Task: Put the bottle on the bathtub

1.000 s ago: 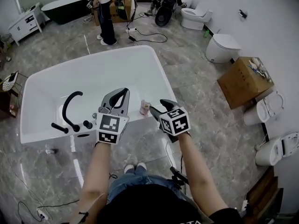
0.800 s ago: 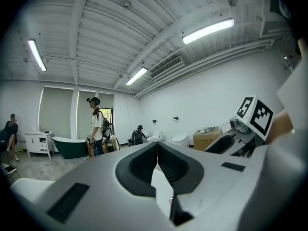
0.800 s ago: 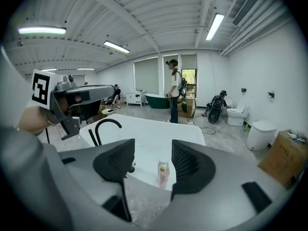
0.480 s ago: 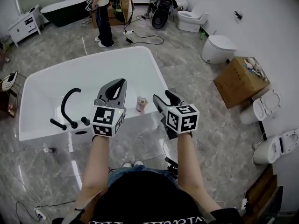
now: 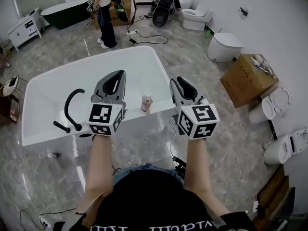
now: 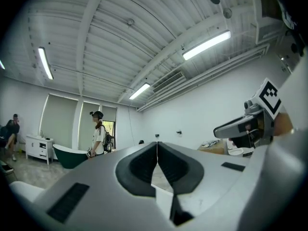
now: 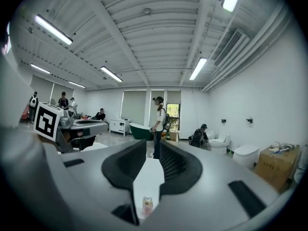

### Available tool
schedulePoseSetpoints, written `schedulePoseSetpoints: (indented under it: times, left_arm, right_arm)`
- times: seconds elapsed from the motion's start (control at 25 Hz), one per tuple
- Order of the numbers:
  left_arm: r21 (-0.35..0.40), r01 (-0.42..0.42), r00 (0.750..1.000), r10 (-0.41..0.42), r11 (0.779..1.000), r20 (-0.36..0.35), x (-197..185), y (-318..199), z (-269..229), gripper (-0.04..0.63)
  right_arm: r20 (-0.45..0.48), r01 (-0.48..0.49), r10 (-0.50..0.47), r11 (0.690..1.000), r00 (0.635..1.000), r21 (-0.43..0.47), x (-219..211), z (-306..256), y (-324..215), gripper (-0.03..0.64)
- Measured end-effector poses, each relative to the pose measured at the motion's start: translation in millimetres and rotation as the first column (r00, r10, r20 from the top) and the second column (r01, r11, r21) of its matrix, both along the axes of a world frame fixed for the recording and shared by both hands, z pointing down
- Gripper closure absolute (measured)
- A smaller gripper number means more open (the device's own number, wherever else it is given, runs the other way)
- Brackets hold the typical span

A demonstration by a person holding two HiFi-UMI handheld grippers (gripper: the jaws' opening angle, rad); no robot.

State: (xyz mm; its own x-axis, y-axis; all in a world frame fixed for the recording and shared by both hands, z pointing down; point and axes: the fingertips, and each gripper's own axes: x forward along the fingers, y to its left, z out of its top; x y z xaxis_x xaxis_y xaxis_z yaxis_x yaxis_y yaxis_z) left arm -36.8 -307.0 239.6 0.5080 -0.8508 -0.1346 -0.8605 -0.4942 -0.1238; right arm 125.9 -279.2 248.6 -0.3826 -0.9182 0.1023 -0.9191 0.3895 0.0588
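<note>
Bottle (image 5: 147,103) stood upright on the bathtub (image 5: 161,73) rim, touching neither gripper. Left gripper (image 5: 117,76) was closed and empty, left of bottle; right gripper (image 5: 181,82) slightly open, empty, right of it.

Small pink bottle (image 5: 147,103) upright on white bathtub's (image 5: 143,122) near rim.

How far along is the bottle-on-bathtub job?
Done: the bottle stands upright on the bathtub rim, touching neither gripper. In hand: nothing. The left gripper has its jaws together; the right gripper has its jaws apart and empty. Left: nothing apparent.
</note>
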Motion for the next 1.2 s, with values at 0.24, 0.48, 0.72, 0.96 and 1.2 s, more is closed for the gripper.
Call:
schedulePoseSetpoints:
  times: [0.24,0.48,0.72,0.96,1.2]
  left_arm:
    - [0.066,-0.022,1.0,0.021,0.998,0.01,1.6,8.1,-29.1,0.583]
    - [0.121,-0.064,0.997,0.058,0.991,0.051,12.7,14.5,-51.7,0.583]
    - [0.159,-0.059,0.997,0.049,0.985,0.065,12.6,18.0,-71.5,0.583]
    - [0.174,-0.056,0.996,0.045,0.983,0.071,10.8,17.2,-78.1,0.583]
    - [0.186,-0.056,0.997,0.044,0.981,0.067,9.3,16.9,-79.5,0.583]
  right_arm:
    - [-0.05,-0.023,0.03,0.991,0.998,0.133,6.5,-39.4,15.2,0.596]
    - [-0.067,0.007,0.005,0.984,0.998,0.178,7.1,-54.8,21.0,0.601]
    - [-0.071,-0.008,0.025,0.974,0.997,0.227,10.5,-72.4,25.2,0.601]
    - [-0.088,-0.007,0.032,0.964,0.996,0.267,10.5,-83.2,28.2,0.603]
    - [-0.094,-0.02,0.046,0.965,0.994,0.262,12.5,-82.1,27.2,0.603]
